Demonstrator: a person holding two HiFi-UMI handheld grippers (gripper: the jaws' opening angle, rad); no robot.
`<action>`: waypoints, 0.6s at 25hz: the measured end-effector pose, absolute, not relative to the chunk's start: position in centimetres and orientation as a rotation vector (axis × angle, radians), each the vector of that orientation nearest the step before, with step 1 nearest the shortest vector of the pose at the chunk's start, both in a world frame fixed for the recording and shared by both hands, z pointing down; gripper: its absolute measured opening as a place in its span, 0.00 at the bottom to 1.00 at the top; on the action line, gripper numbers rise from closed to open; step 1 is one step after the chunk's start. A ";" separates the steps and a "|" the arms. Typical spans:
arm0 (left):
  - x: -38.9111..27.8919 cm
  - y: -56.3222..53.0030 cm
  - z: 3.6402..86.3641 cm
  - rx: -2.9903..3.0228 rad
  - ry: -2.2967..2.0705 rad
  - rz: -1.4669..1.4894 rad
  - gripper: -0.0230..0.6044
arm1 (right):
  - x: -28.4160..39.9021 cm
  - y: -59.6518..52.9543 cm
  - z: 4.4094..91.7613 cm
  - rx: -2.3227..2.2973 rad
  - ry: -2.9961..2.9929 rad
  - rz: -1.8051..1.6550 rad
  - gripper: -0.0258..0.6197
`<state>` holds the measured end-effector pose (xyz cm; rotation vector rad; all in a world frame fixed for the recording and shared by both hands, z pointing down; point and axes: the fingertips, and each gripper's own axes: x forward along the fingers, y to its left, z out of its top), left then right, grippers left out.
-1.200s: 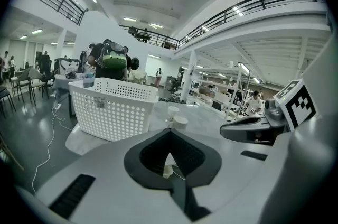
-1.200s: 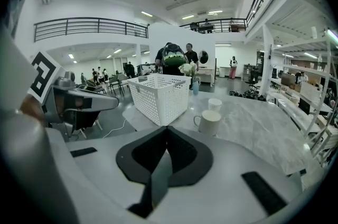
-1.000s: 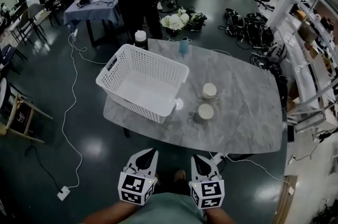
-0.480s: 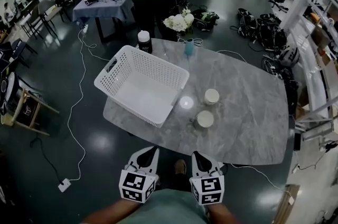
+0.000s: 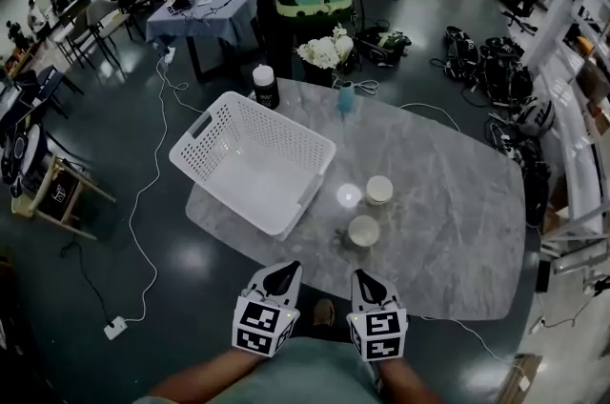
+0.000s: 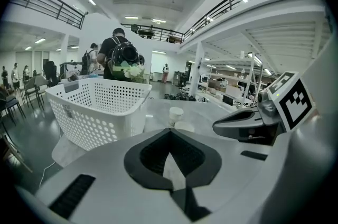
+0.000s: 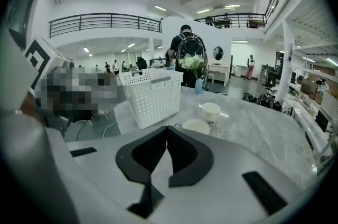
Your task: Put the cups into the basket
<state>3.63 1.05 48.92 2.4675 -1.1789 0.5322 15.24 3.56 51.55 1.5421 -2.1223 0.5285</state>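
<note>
- The 2 cups [image 5: 363,230] stand upright on the table [image 5: 448,231] at the frame centre, just right of the basket [image 5: 307,183]. The basket is empty, so the task is not yet started.
- The left gripper [image 5: 283,271] and right gripper [image 5: 367,278] are at the bottom centre, short of the table edge. Both have their jaws closed on nothing, as no cup is within reach.
- I judge 1 gripper must open before a grasp.

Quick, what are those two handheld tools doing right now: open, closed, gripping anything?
Left tool: closed, holding nothing.
Right tool: closed, holding nothing.
</note>
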 end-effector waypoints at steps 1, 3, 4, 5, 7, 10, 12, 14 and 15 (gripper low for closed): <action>4.0 0.7 49.1 2.466 -1.184 0.538 0.04 | 15.4 3.3 51.7 1.527 -2.130 0.528 0.06; 4.8 0.2 49.4 2.464 -1.194 0.552 0.04 | 15.6 2.8 52.0 1.501 -2.148 0.528 0.06; 5.2 0.0 49.6 2.463 -1.198 0.561 0.04 | 15.8 2.7 52.1 1.491 -2.156 0.528 0.06; 5.6 -0.2 49.8 2.460 -1.202 0.571 0.04 | 16.1 2.5 52.3 1.482 -2.162 0.527 0.06; 6.4 -0.5 50.3 2.453 -1.212 0.588 0.04 | 16.8 2.2 52.5 1.469 -2.171 0.523 0.06; 7.3 -0.8 50.9 2.443 -1.223 0.596 0.04 | 17.4 1.5 53.3 1.439 -2.184 0.528 0.21; 7.8 -1.0 51.4 2.440 -1.217 0.609 0.04 | 17.7 1.0 54.3 1.422 -2.176 0.544 0.34; 8.0 -1.0 51.9 2.440 -1.213 0.627 0.04 | 17.9 0.6 55.3 1.414 -2.163 0.563 0.42; 8.1 -1.1 52.3 2.440 -1.214 0.633 0.04 | 18.0 0.5 55.7 1.413 -2.158 0.572 0.44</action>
